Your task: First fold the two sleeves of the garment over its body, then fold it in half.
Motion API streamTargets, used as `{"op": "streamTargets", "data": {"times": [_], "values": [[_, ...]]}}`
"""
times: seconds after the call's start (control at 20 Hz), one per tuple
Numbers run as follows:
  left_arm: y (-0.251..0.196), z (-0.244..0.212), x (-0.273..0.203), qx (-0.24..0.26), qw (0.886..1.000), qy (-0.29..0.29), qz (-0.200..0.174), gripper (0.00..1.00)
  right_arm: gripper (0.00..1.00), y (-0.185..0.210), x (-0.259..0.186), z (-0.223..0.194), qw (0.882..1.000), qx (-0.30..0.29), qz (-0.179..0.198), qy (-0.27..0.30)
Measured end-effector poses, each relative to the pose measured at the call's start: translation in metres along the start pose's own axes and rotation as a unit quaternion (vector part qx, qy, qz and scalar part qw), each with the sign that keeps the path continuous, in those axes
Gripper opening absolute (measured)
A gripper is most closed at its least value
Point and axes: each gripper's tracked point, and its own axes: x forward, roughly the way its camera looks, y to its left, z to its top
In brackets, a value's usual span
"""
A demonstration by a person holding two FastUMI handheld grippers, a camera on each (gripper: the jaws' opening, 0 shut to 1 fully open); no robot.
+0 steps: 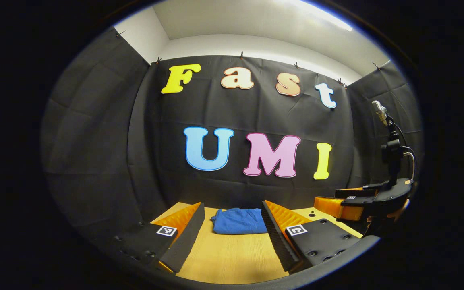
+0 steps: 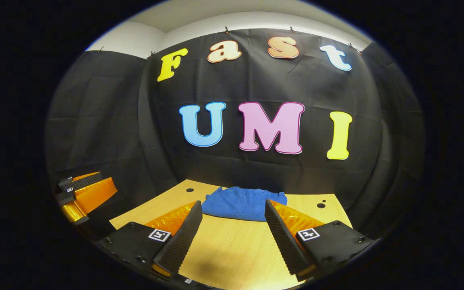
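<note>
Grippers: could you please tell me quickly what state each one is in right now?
Left gripper: open, holding nothing.
Right gripper: open, holding nothing.

The folded garment (image 1: 239, 221) lies on the table (image 1: 232, 253) near the wall, ahead of both grippers' spread fingers.
</note>
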Motion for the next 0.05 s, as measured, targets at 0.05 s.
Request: {"op": "streamTargets", "data": {"times": [0.05], "values": [[0.0009,0.0003,0.0004,-0.001,1.000,-0.001,0.001,0.82,0.95,0.0004,-0.0016,0.0009,1.000,0.000,0.000,-0.001]]}}
